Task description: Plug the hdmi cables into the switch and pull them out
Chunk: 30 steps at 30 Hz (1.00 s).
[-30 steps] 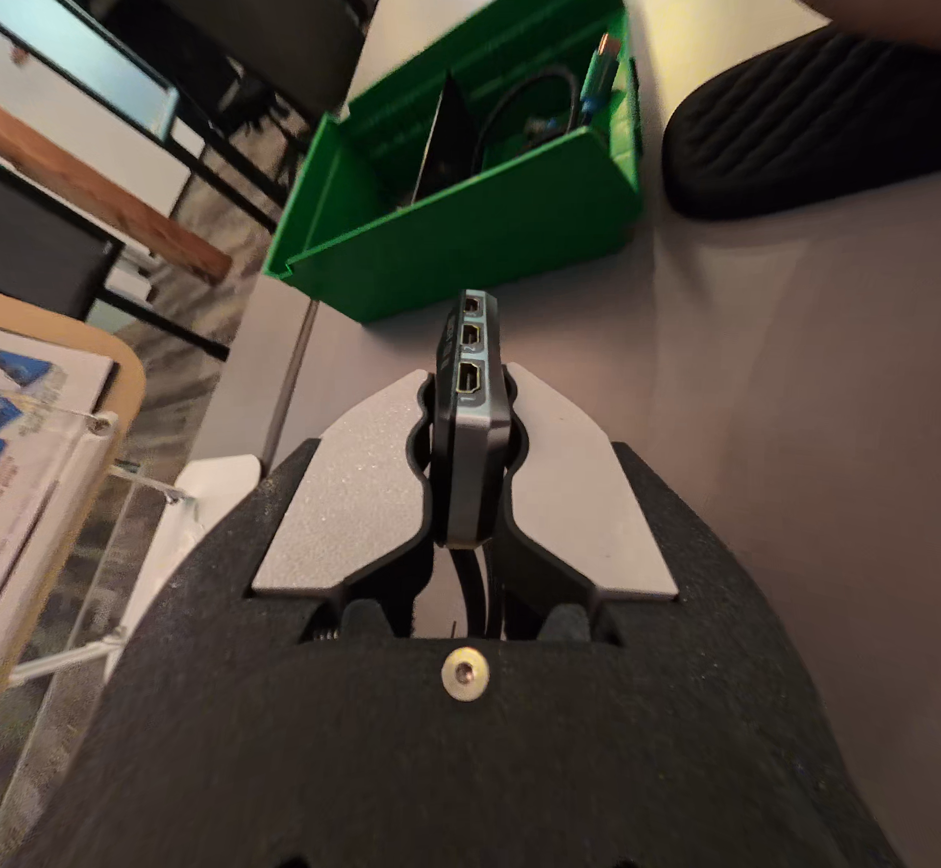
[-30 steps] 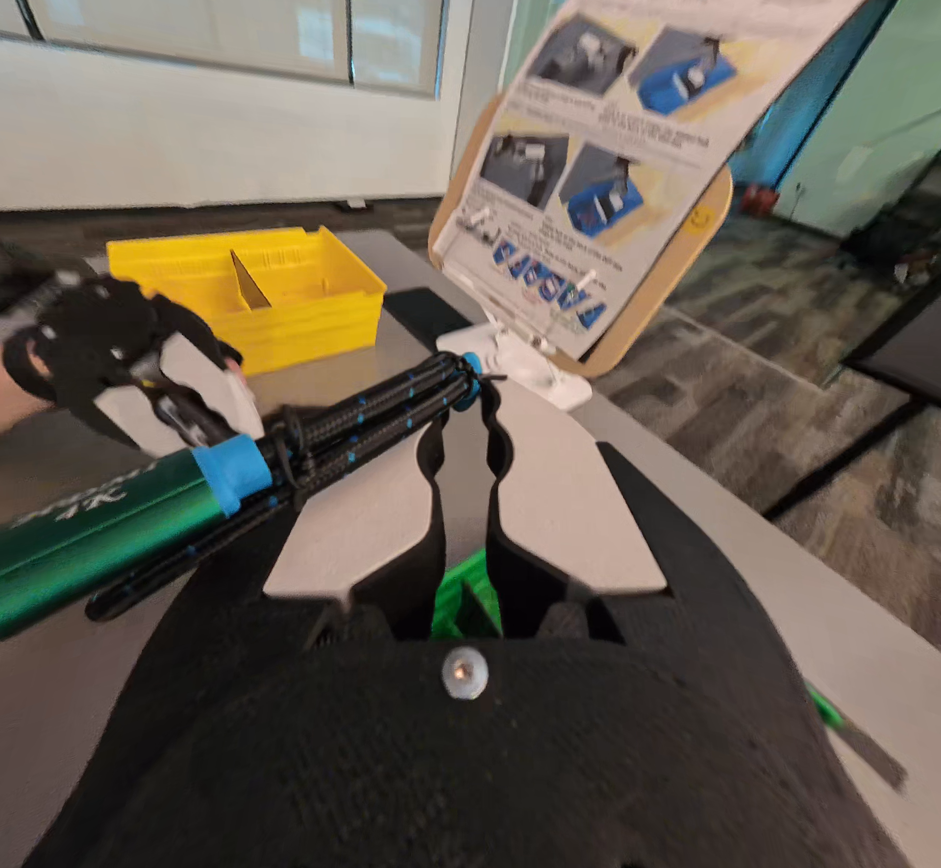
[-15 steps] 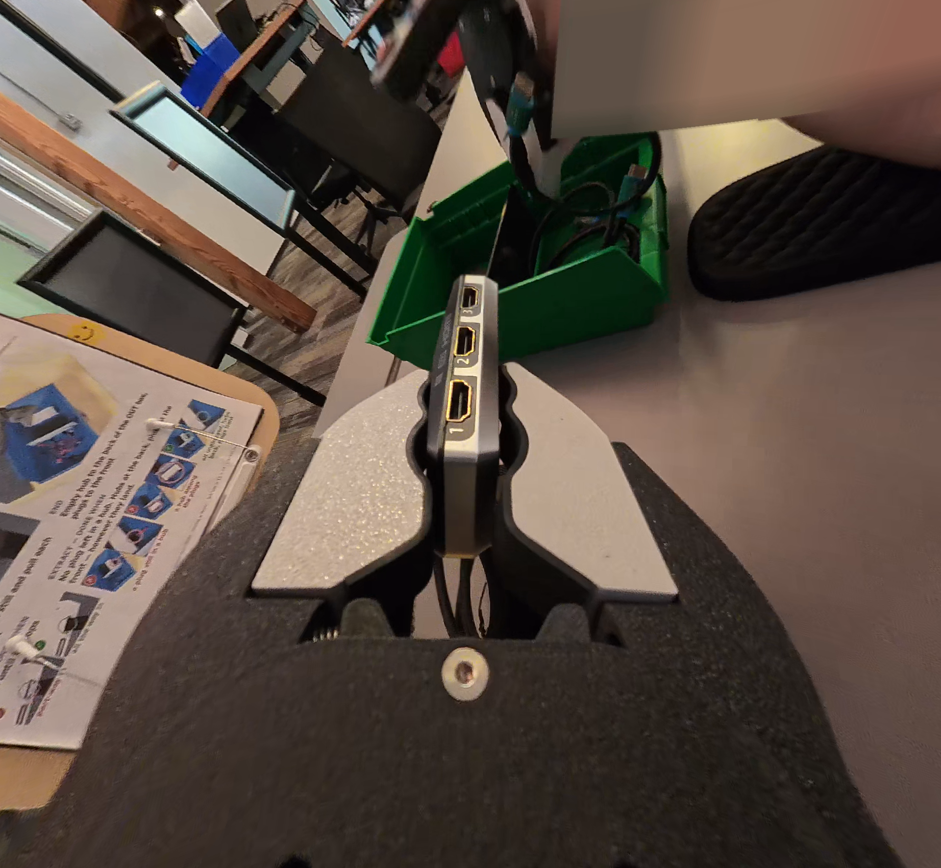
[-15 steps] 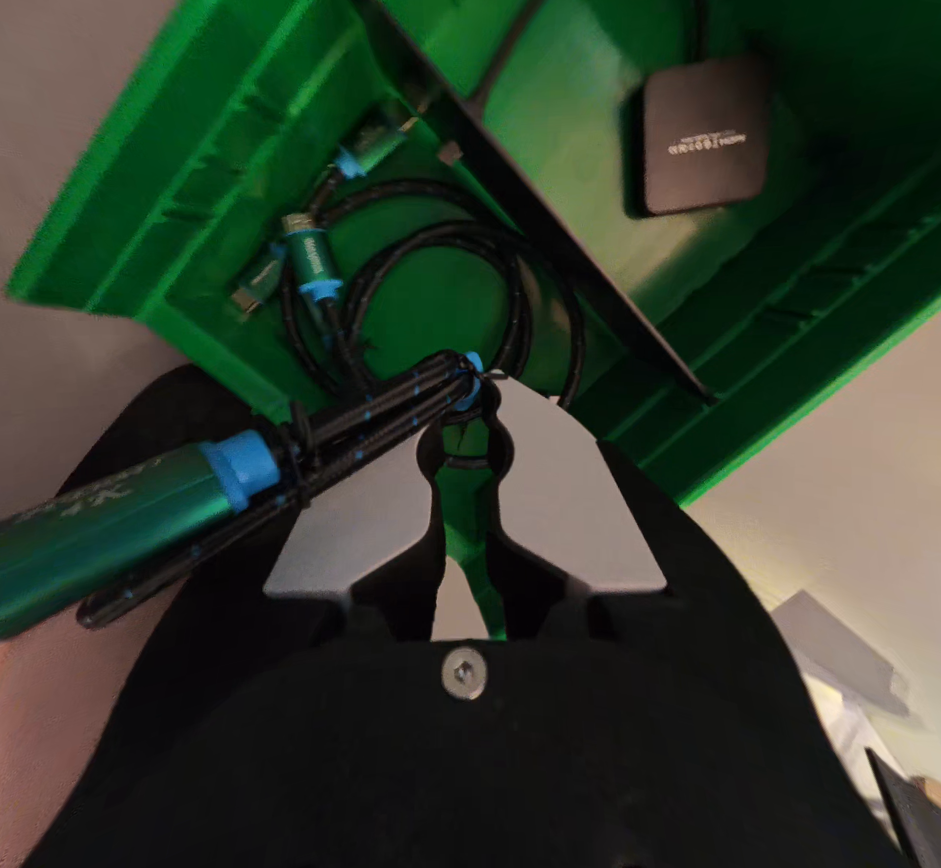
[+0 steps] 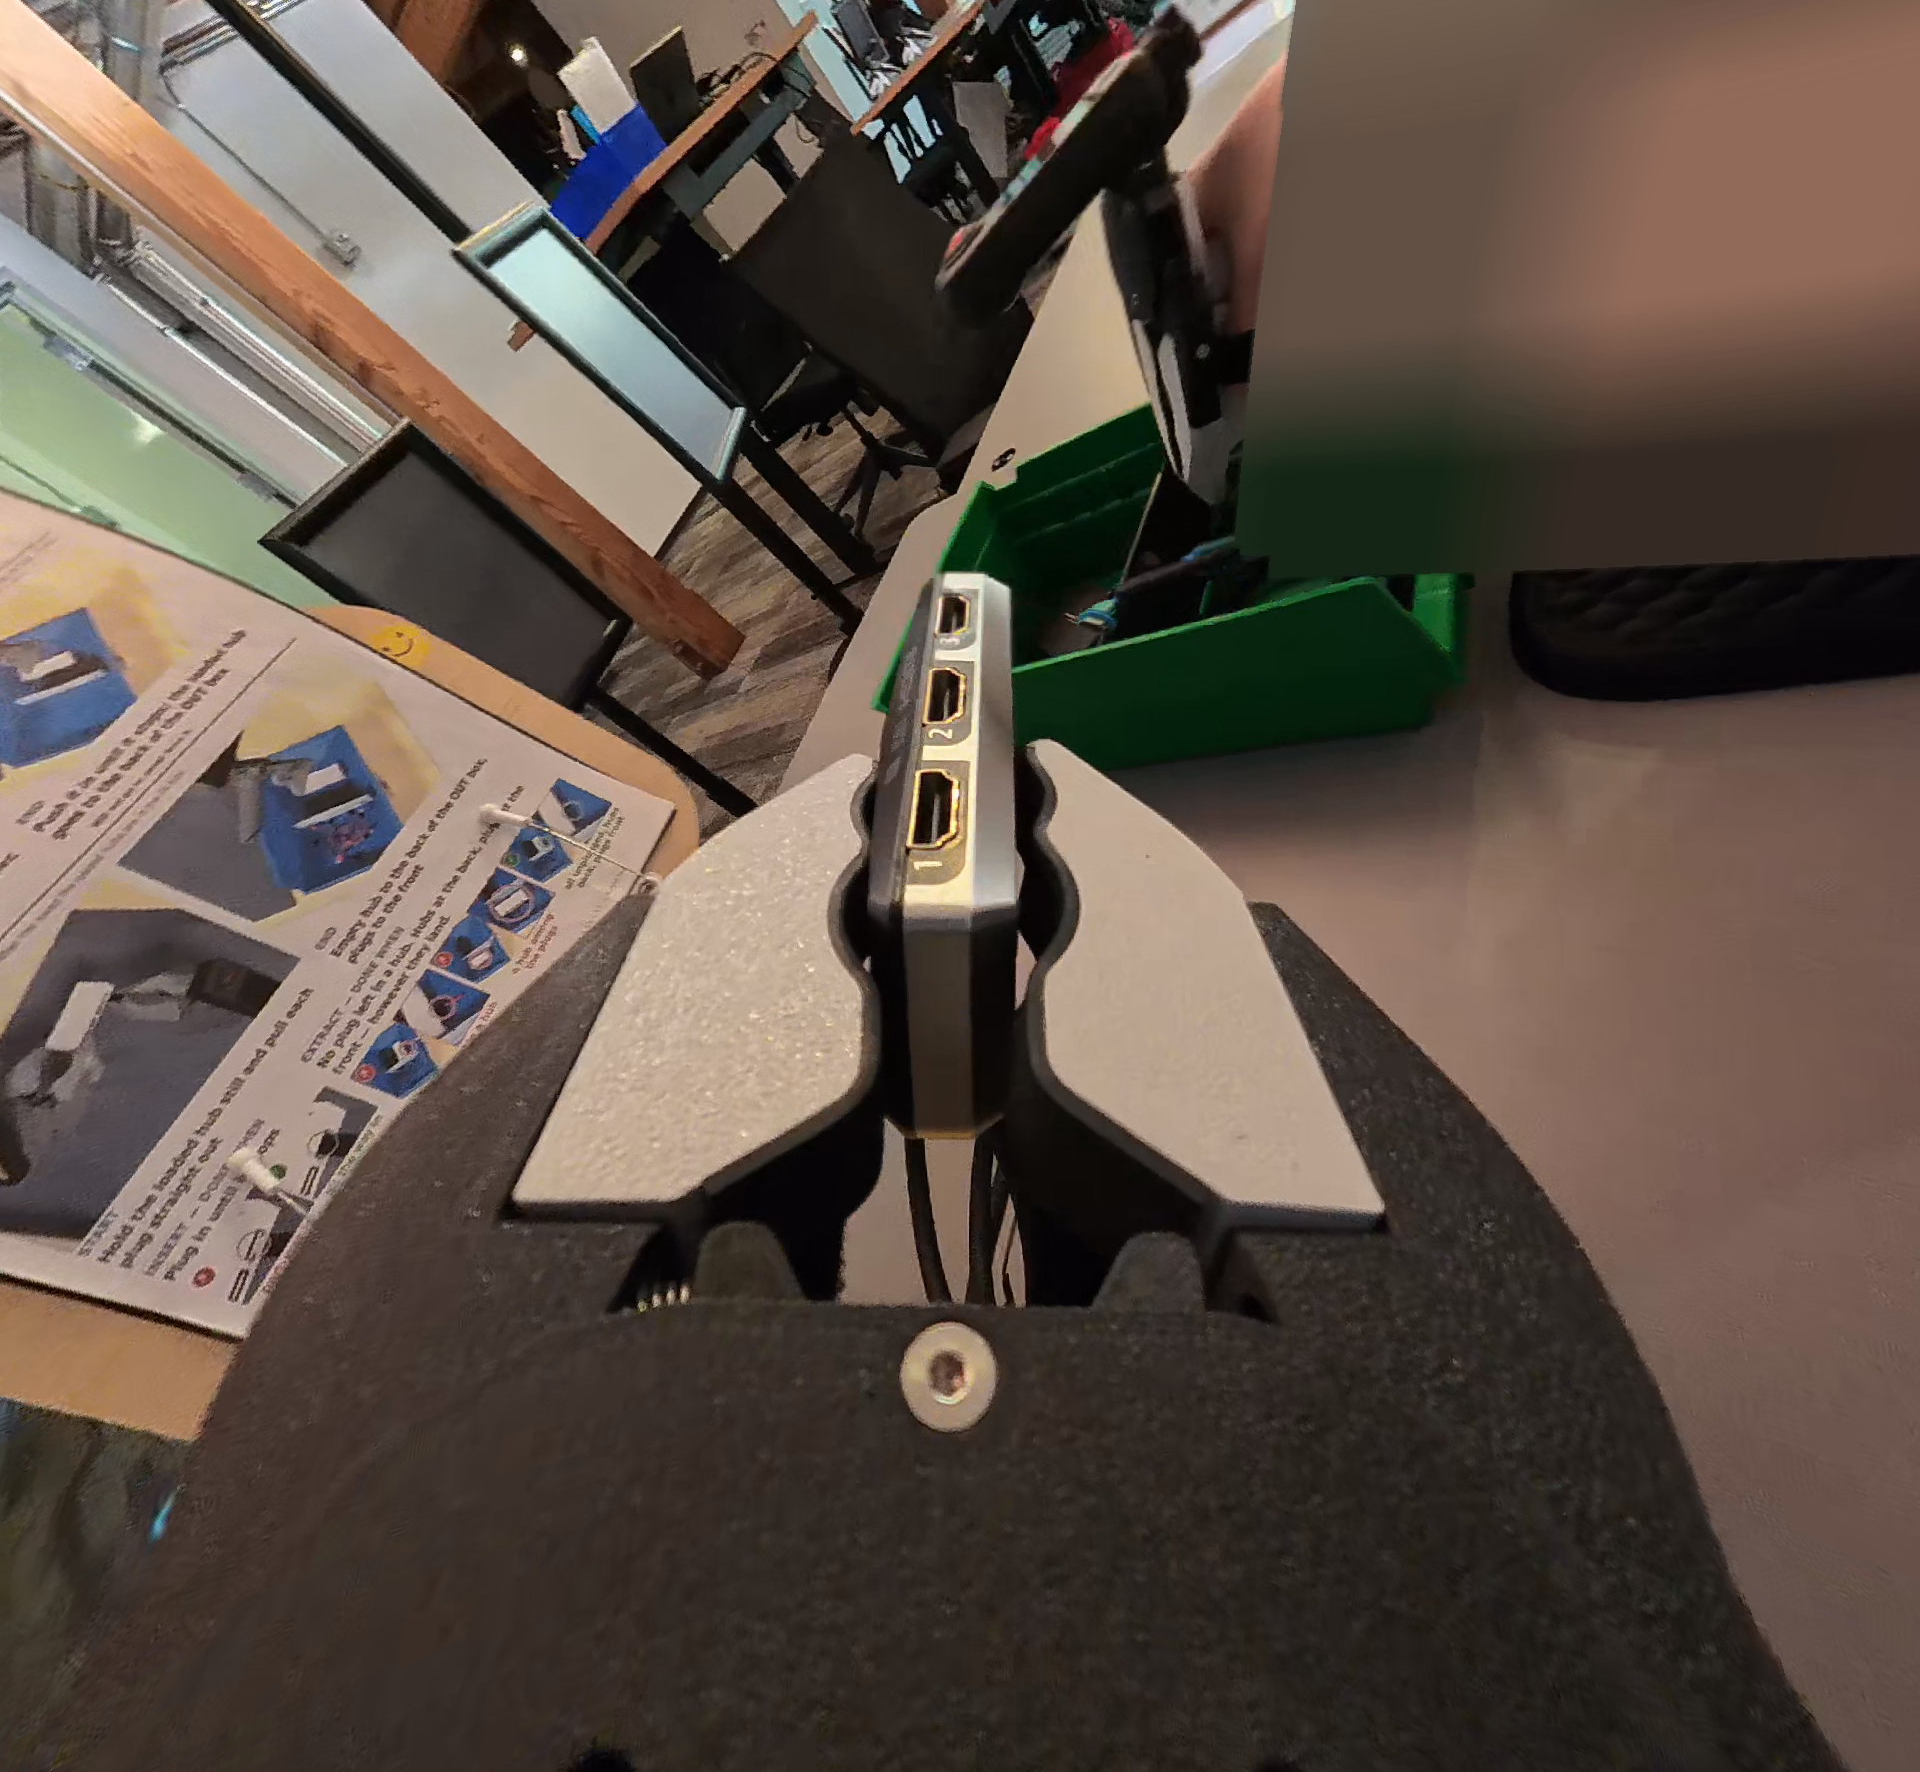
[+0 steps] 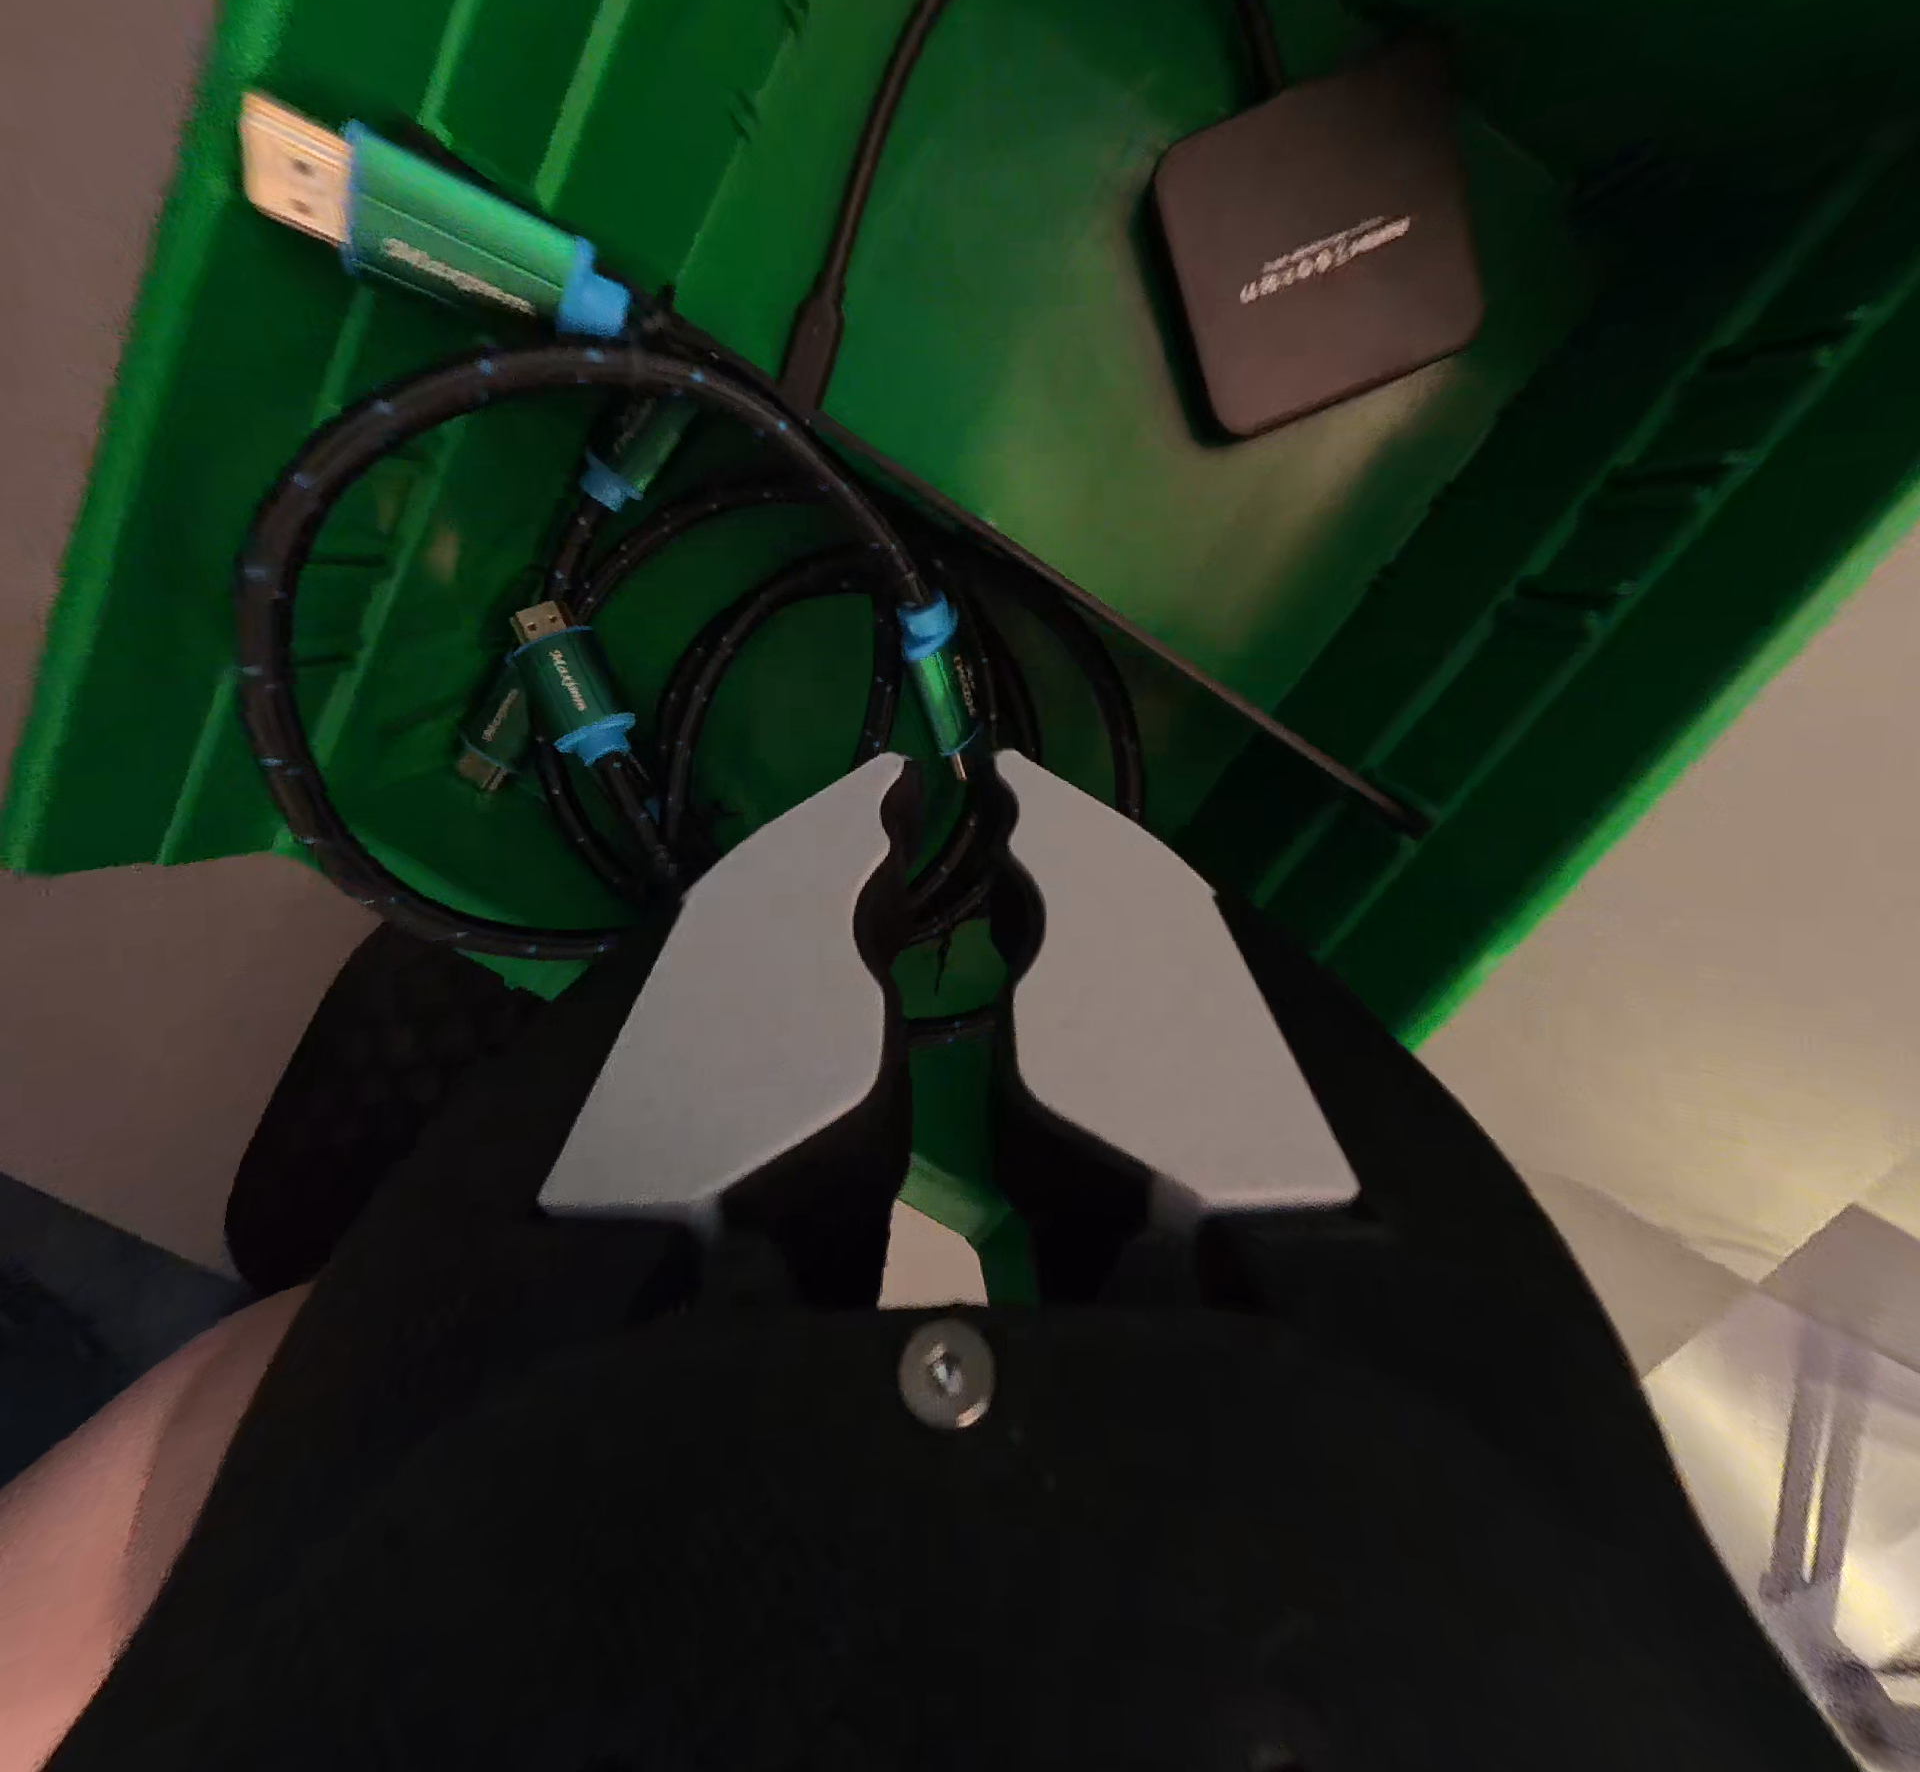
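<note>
Switch (image 5: 940, 891) sits clamped in left claw (image 5: 948, 813), its lower end hidden.

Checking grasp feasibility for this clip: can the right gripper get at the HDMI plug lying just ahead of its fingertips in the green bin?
Probably yes. The right gripper is open above the green bin, and the HDMI plug lies just ahead with nothing over it, though coiled cables crowd around it.
</note>
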Motion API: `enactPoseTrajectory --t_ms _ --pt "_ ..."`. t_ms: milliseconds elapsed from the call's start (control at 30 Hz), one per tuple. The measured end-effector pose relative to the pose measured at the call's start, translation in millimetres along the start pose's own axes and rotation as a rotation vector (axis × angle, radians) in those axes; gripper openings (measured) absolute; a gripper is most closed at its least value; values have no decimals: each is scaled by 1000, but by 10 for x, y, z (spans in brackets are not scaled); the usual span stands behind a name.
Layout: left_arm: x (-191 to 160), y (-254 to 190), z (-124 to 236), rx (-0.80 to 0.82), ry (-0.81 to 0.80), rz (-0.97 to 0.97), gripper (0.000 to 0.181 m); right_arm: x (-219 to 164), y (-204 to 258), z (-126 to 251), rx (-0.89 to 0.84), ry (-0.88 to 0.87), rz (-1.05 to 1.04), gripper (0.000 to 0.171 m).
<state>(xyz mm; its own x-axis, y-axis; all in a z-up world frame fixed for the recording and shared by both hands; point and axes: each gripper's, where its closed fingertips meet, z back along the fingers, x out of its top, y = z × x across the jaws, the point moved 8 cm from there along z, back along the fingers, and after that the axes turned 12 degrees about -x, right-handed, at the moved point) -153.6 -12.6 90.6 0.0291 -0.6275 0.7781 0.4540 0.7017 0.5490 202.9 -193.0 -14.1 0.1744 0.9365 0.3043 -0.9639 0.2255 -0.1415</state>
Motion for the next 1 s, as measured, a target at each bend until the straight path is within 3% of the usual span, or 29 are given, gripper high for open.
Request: enactPoseTrajectory --t_ms 100,200,333,433,533,700,733,767,900,1000 --pt "11 68 91 29 -39 39 23 58 47 304 21 -183 25 14" --pt "18 123 156 29 -87 99 23 338 334 738 -13 -539 217 20" --pt "38 152 208 3 -146 155 23 692 1240 1245 95 -1137 621 53" --pt "93 114 225 -35 -189 152 23 810 1896 1366 274 -1417 766 57" --pt "180 79 244 -73 -247 169 23 871 2308 1181 532 -1356 826 58" --pt "266 37 253 -103 -306 178 23 1058 2669 920 741 -1271 721 52" --pt "267 37 252 -103 -309 175 23 1070 2704 910 754 -1295 719 38" --pt "265 36 254 -104 -318 170 23 1075 2703 903 735 -1321 728 13" --pt "221 62 279 -69 -380 173 26 1068 2673 926 685 -1298 760 12" --pt "189 147 381 -11 -425 234 43 1121 2556 975 547 -1332 694 12"
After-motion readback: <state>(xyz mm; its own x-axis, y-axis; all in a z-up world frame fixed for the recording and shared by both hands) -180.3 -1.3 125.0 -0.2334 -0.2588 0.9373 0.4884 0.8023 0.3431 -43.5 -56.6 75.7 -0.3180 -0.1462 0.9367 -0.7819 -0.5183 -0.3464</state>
